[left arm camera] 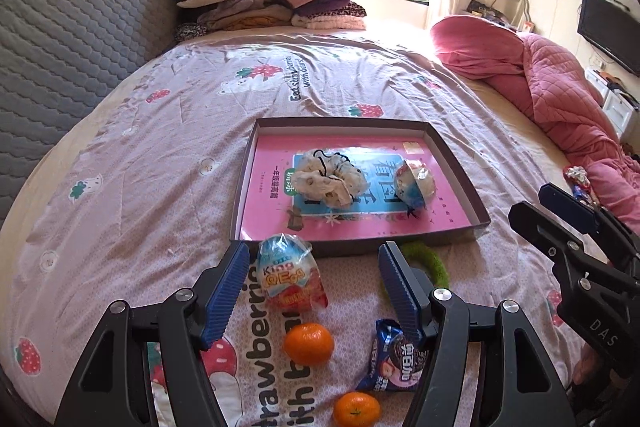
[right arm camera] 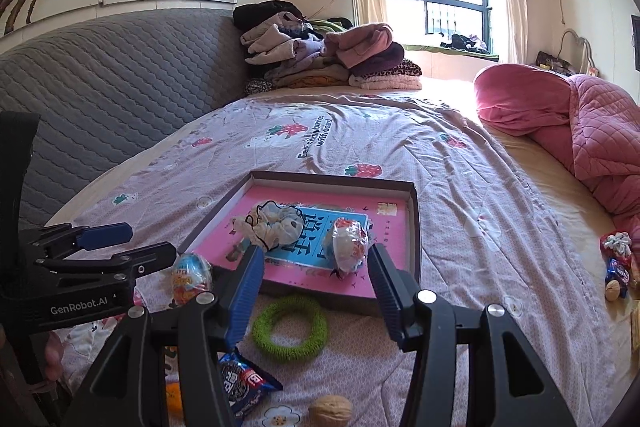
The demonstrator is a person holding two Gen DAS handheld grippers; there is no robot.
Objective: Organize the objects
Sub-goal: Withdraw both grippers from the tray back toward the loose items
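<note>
Pink card lines the shallow tray point(left arm camera: 452, 167) on the bedspread point(left arm camera: 160, 147), and inside it lie a pale scrunchie point(left arm camera: 328, 179) and a wrapped egg point(left arm camera: 414, 183), apart from each other. Your left gripper point(left arm camera: 312, 267) hangs with its jaws spread and empty above the near rim; another wrapped toy egg point(left arm camera: 286, 273) lies on the bedspread below. Your right gripper point(right arm camera: 316, 267) is likewise released, holding nothing. A green ring point(right arm camera: 290, 327), two tangerines point(left arm camera: 309, 343), a snack packet point(left arm camera: 394, 357) and a walnut point(right arm camera: 330, 411) lie loose outside the tray.
</note>
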